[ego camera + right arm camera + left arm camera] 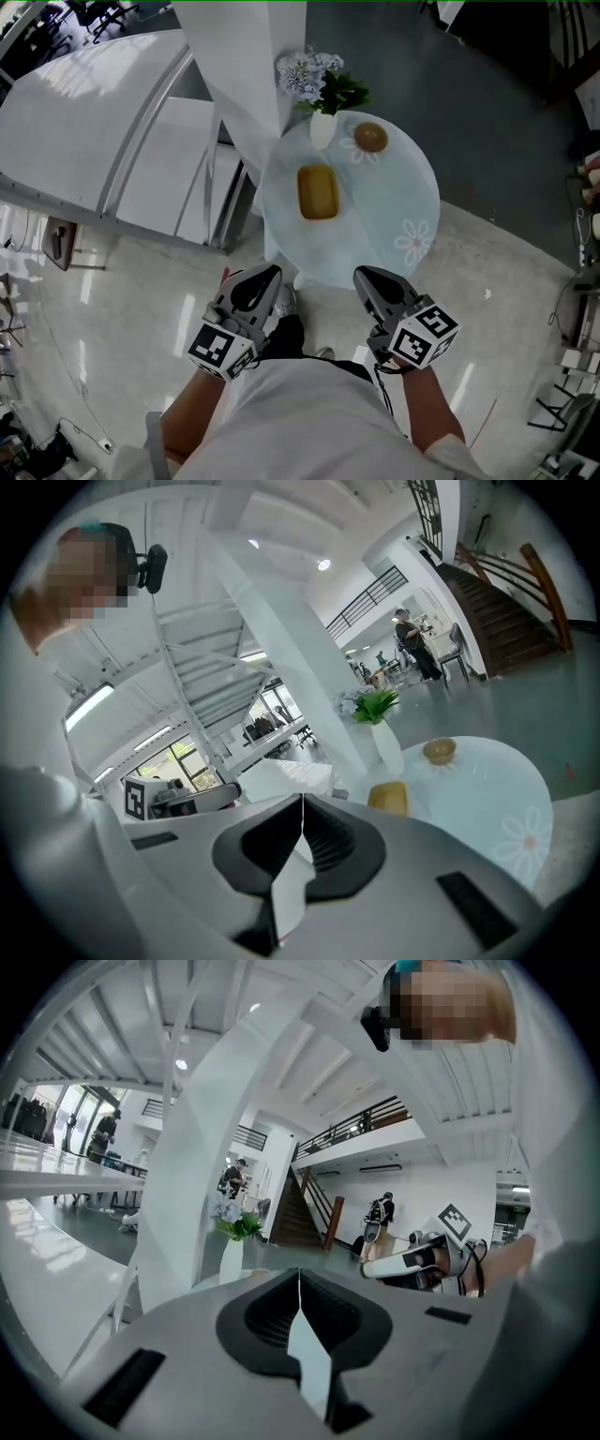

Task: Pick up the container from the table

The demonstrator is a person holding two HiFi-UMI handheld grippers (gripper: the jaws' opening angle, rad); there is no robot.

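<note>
With jaws pressed together and empty, the left gripper [261,274] and right gripper [364,275] hang just short of the round table's [412,187] near edge, the yellow container [318,191] lying mid-table on bare top (vase [322,129] and bowl [370,137] by the far rim).

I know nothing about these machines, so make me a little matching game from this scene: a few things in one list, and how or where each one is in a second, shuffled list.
Things:
1. container
2. bowl
3. vase
4. right gripper

Descriptions:
A. white, holding flowers, at the far edge of the table
B. jaws shut, nothing between them
C. yellow and rectangular, near the middle of the table
D. round and brown, to the right of the vase in the head view

Pairs: 1-C, 2-D, 3-A, 4-B
</note>
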